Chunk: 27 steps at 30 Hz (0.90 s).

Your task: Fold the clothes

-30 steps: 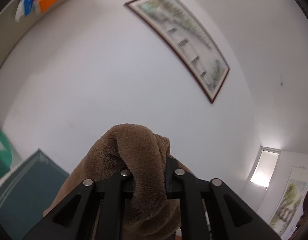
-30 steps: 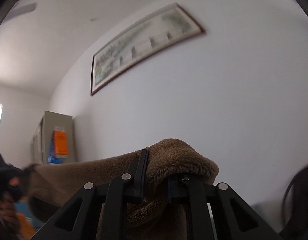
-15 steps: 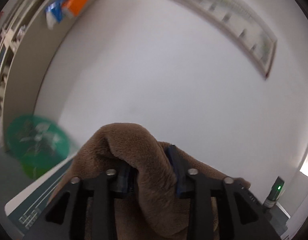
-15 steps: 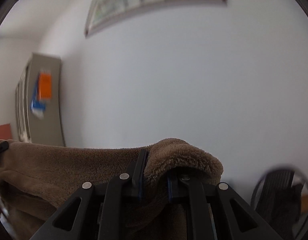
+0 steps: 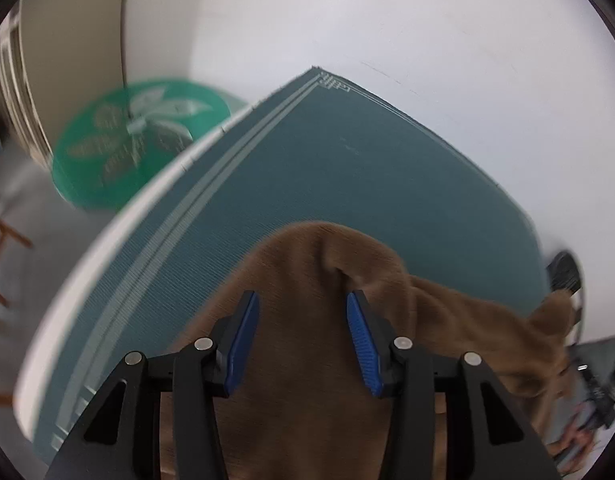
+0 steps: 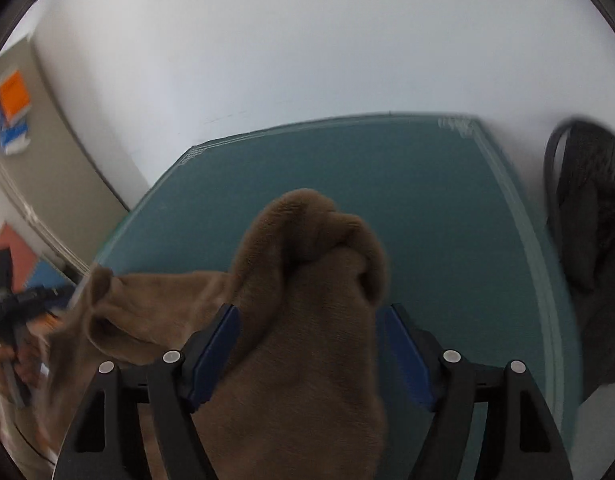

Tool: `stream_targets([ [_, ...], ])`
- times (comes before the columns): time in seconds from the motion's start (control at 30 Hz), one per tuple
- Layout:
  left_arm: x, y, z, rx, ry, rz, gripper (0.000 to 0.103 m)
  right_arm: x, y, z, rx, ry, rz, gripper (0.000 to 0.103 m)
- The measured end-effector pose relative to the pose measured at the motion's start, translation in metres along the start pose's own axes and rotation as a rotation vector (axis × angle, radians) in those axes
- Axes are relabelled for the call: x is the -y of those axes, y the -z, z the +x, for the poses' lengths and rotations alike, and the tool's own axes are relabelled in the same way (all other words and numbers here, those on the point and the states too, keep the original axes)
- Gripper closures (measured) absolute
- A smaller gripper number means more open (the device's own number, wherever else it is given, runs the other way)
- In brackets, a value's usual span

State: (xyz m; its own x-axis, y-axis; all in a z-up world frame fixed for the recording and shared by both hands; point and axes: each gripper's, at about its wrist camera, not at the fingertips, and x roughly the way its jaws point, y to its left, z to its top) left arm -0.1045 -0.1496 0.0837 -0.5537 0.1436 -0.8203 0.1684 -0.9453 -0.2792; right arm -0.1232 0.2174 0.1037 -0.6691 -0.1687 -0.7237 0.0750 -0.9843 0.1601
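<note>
You have a teal mat on the tabletop, green stool beyond it, dark chair right.

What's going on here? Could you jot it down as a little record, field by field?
garment: brown fleece cloth, bunched, stretched between both grippers
left gripper: jaws wide apart, cloth lying between the blue pads, not pinched
right gripper: jaws wide apart, cloth draped between the pads
surface: teal mat with pale border lines, on a white table
beside the table: green round stool; dark chair
background: white wall, beige cabinet
stage: cloth over the mat, not yet folded
</note>
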Motion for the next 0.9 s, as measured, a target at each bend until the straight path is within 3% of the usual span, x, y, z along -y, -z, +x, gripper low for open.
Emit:
stream_targets([
  [0.1, -0.004, -0.01, 0.0, 0.034, -0.052, 0.074, 0.052, -0.023, 0.009, -0.01, 0.062, 0.112, -0.231, 0.026],
  [0.2, -0.016, 0.007, 0.0, 0.053, -0.091, 0.175, 0.051, -0.059, 0.031, -0.015, 0.092, 0.191, -0.501, 0.026],
  [0.3, -0.009, 0.011, 0.011, 0.044, -0.112, 0.291, 0.042, -0.078, 0.064, 0.002, 0.077, 0.262, -0.73, 0.025],
  [0.4, -0.001, 0.016, 0.029, 0.012, -0.134, 0.362, 0.037, -0.097, 0.063, 0.035, 0.036, 0.371, -0.845, 0.025],
  [0.5, 0.006, 0.016, 0.045, -0.015, -0.158, 0.362, 0.037, -0.1, 0.036, 0.053, 0.056, 0.355, -0.773, 0.025],
  [0.6, -0.002, 0.003, 0.06, -0.032, -0.146, 0.27, 0.037, -0.085, -0.014, 0.053, 0.152, 0.32, -0.517, 0.025],
  [0.73, -0.012, -0.008, 0.063, -0.034, -0.14, 0.199, 0.037, -0.026, -0.063, 0.065, 0.132, 0.307, -0.109, 0.025],
  [0.8, -0.016, -0.011, 0.063, -0.025, -0.143, 0.207, 0.037, -0.008, -0.066, 0.072, 0.091, 0.29, -0.065, 0.025],
  [0.9, -0.01, -0.009, 0.063, -0.043, -0.155, 0.297, 0.037, -0.009, -0.053, 0.066, 0.064, 0.17, -0.198, 0.025],
])
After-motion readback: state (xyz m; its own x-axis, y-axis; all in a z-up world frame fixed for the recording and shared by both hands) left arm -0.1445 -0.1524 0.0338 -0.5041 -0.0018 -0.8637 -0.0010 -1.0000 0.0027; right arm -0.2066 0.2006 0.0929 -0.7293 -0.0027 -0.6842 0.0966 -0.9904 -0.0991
